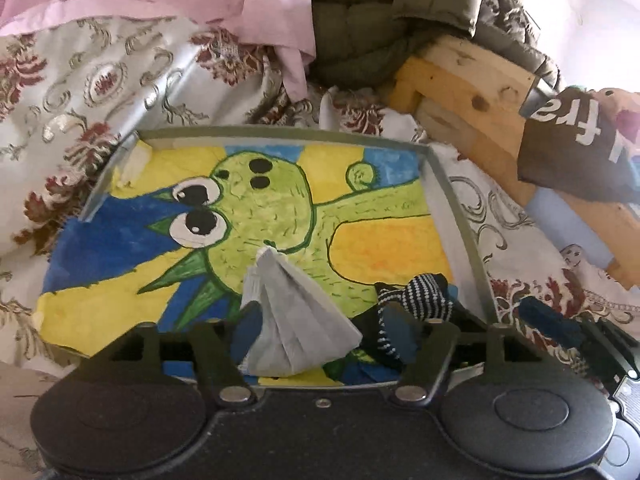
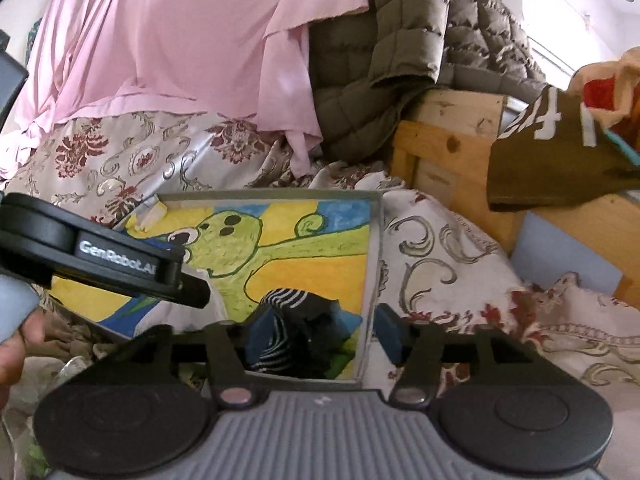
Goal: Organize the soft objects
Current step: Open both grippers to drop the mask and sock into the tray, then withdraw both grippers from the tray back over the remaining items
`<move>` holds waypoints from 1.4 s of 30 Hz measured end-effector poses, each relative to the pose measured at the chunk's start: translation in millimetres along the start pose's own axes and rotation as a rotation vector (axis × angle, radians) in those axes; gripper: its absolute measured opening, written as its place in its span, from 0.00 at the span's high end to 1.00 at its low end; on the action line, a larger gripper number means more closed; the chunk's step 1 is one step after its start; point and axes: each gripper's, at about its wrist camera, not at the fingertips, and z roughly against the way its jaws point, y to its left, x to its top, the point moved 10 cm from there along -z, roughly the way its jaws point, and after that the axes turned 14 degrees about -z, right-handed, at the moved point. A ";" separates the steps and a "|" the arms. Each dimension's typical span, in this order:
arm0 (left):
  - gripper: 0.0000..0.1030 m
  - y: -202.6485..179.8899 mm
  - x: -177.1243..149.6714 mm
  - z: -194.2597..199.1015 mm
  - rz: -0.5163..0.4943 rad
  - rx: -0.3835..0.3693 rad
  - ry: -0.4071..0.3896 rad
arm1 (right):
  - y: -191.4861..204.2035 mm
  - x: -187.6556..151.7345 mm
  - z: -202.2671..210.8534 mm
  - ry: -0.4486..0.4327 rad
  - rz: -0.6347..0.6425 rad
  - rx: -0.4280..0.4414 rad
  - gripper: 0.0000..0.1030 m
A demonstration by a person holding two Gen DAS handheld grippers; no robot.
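Observation:
A shallow grey tray (image 1: 452,200) lined with a painted green creature lies on a floral bedspread. Low in the left wrist view a folded grey cloth (image 1: 292,320) rests on the tray between the blue pads of my left gripper (image 1: 322,330), which stands open around it. To its right lies a black-and-white striped sock (image 1: 420,292). The right wrist view shows that same striped sock (image 2: 288,320) in the tray's (image 2: 374,240) near corner, between the fingers of my open right gripper (image 2: 325,332). The left gripper's black body (image 2: 120,256) crosses that view from the left.
A pink cloth (image 2: 160,40) and an olive quilted jacket (image 2: 380,60) are heaped behind the tray. A wooden crate (image 2: 452,136) stands at the right with a brown lettered cloth (image 2: 560,160) hanging over it. A person's hand (image 2: 16,352) shows at the left edge.

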 end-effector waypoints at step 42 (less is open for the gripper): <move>0.01 -15.0 -139.4 294.2 -0.071 0.286 -0.405 | 44.3 -60.0 265.5 -0.250 -0.027 0.009 0.00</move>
